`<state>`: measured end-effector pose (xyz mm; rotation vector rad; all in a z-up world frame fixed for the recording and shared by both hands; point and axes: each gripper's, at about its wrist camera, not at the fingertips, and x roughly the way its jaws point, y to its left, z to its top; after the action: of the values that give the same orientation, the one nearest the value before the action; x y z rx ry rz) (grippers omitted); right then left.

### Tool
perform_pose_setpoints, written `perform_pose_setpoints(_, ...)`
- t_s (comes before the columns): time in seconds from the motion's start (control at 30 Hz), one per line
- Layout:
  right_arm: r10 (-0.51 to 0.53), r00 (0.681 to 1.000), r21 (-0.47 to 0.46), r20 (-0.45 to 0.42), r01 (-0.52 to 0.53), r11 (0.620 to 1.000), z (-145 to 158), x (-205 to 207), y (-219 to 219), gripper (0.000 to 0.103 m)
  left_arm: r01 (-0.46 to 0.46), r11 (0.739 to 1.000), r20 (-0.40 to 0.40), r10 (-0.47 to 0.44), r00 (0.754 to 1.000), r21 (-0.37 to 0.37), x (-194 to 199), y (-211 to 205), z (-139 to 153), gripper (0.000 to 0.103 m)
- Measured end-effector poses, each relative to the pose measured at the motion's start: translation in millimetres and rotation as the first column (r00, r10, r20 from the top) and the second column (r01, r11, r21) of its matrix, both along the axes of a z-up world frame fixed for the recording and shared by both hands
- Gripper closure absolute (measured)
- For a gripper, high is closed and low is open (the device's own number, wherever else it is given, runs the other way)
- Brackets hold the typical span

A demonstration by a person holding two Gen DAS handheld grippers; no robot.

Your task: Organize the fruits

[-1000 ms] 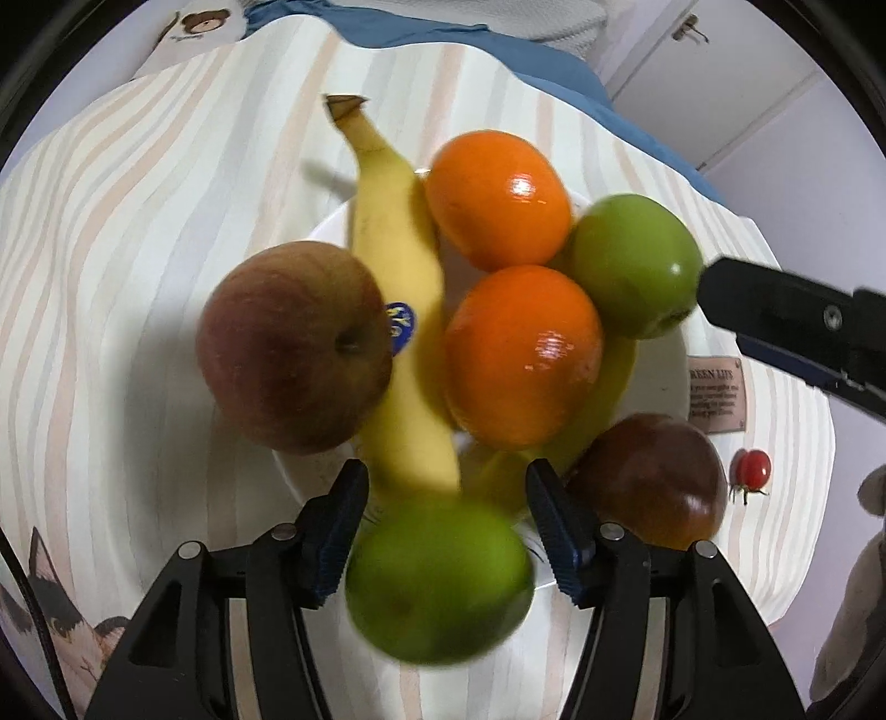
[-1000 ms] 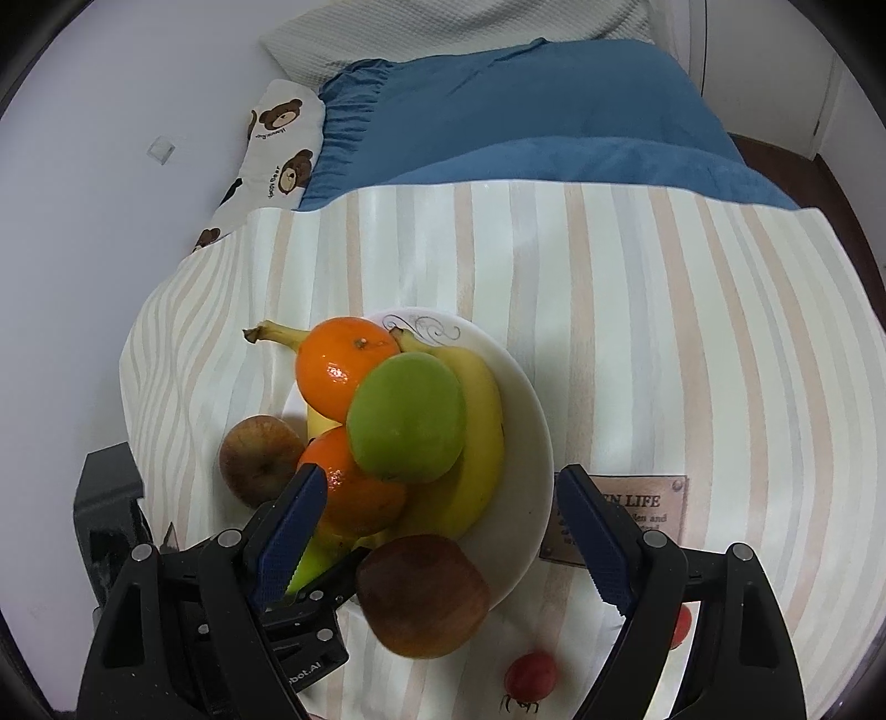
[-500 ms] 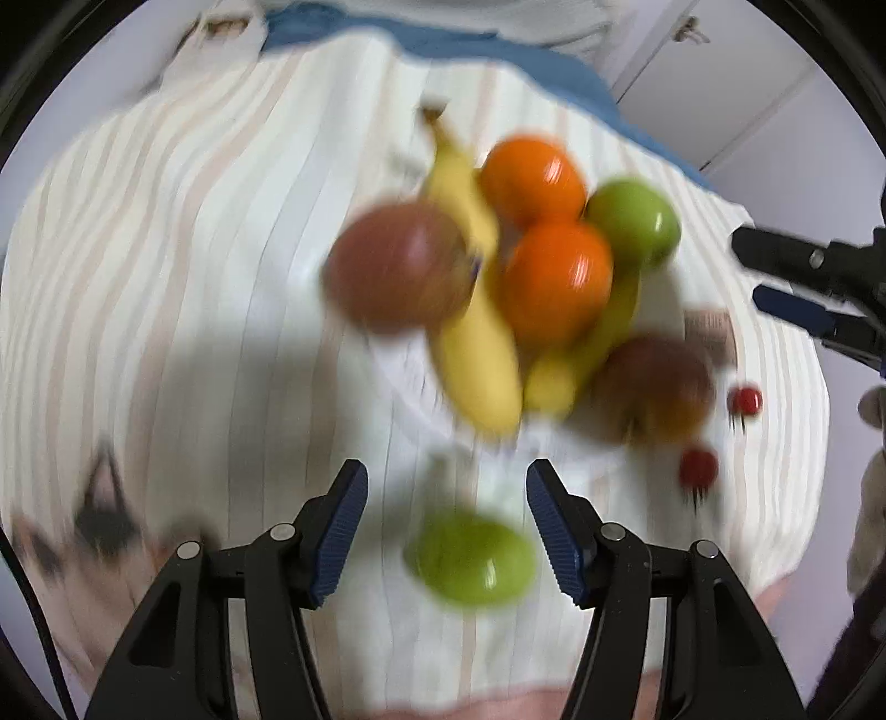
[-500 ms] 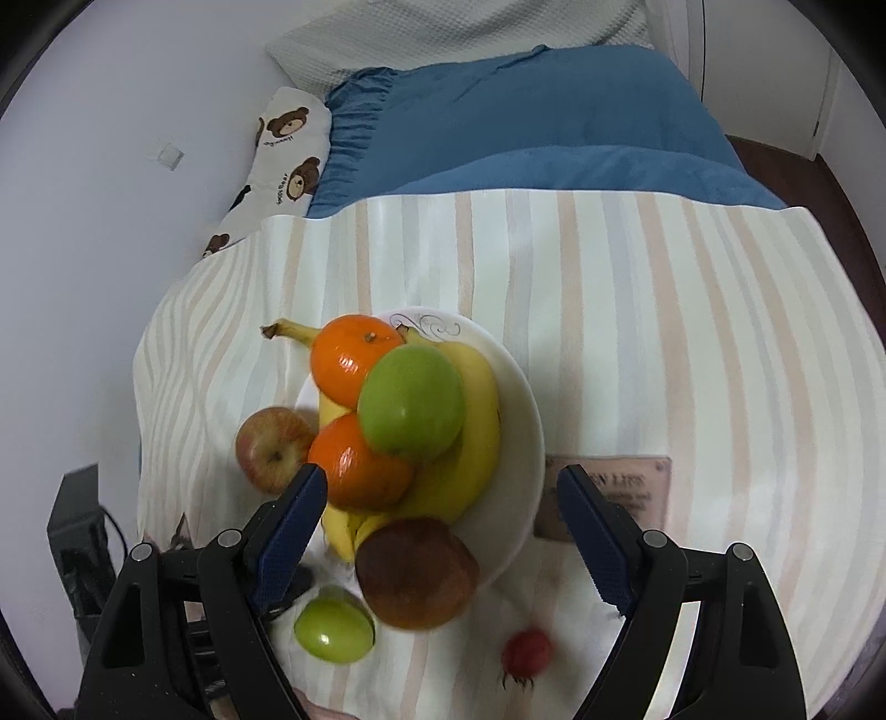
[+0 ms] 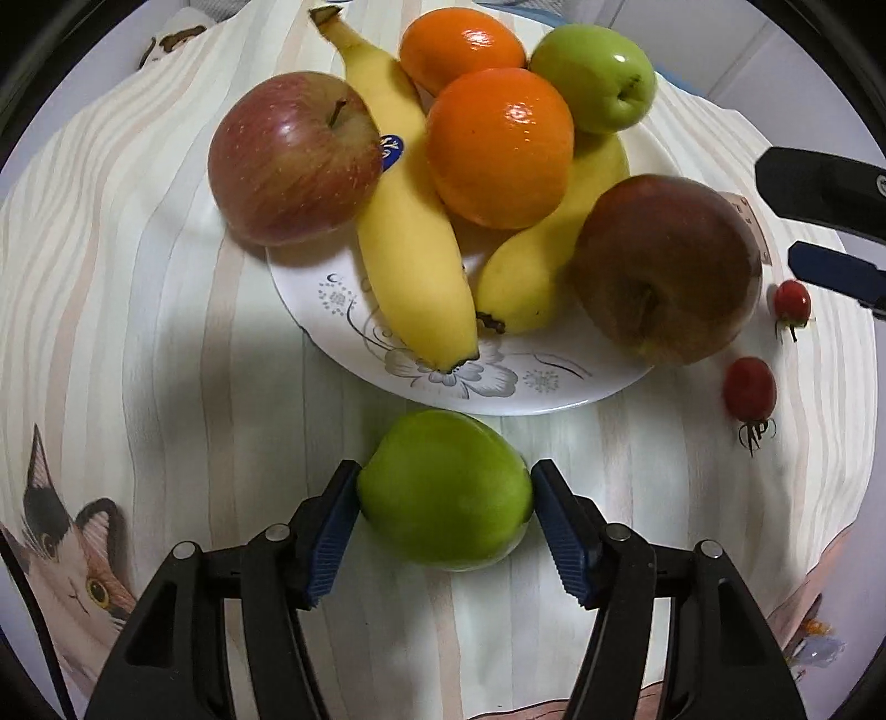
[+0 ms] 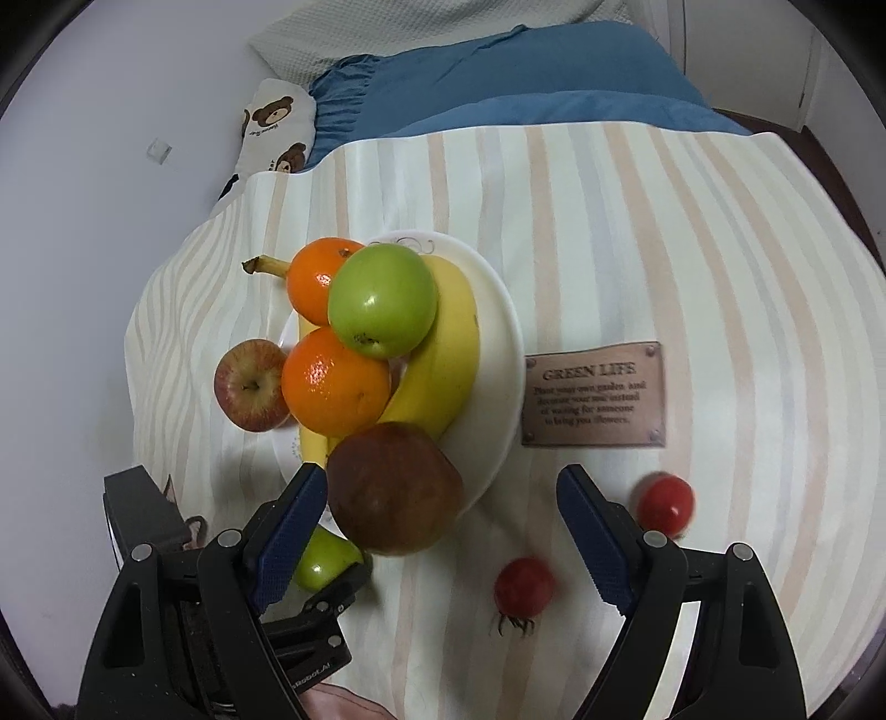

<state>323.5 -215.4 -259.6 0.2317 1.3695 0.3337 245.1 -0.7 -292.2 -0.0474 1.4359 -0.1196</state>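
Left gripper: my blue pads sit against both flanks of a green apple, clamped on it. The apple lies on the striped cloth, just short of the near rim of the plate; from the right wrist view only a sliver of it shows past the left finger.

Right gripper: spread wide, grasping nothing. A dark red-brown apple sits just beside its left finger, at the plate's near edge; whether finger and apple touch, I cannot tell.

Plate, white with a floral print, holding:
- two bananas, the longer one with a blue sticker, the shorter curving beneath the oranges
- two oranges, near and far
- a second green apple, stacked on top at the far side
- the dark red-brown apple, at the plate's right rim in the left wrist view

Off the plate:
- red streaked apple, stem up, resting against the long banana and the plate's left rim
- two cherry tomatoes, one between my right fingers, the other just outside the right finger
- brown label sewn on the cloth, reading "GREEN LIFE", beside the plate
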Motion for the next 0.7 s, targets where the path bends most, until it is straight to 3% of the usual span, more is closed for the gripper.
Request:
perform_pose_setpoints(0.2, -0.062, 0.998, 0.016, -0.003, 0.062, 0.998, 4.2, -8.3, -22.1, 0.016, -0.038, 0.999, 0.041, 0.038, 0.998, 0.005, -3.8, 6.0, 21.9, 0.043)
perform_pose_setpoints(0.47, -0.068, 0.998, 0.038, 0.01, 0.068, 0.997, 10.2, -6.6, -24.2, 0.016, -0.116, 0.987, 0.12, 0.129, 0.984, -0.115, 14.9, 22.0, 77.6, 0.043)
perform_pose_setpoints(0.7, -0.02, 0.999, 0.067, 0.035, 0.018, 0.998, 20.7, 27.7, -9.9, 0.016, -0.056, 0.997, 0.186, 0.066, 0.98, -0.055, 44.5, 6.8, 80.5, 0.043)
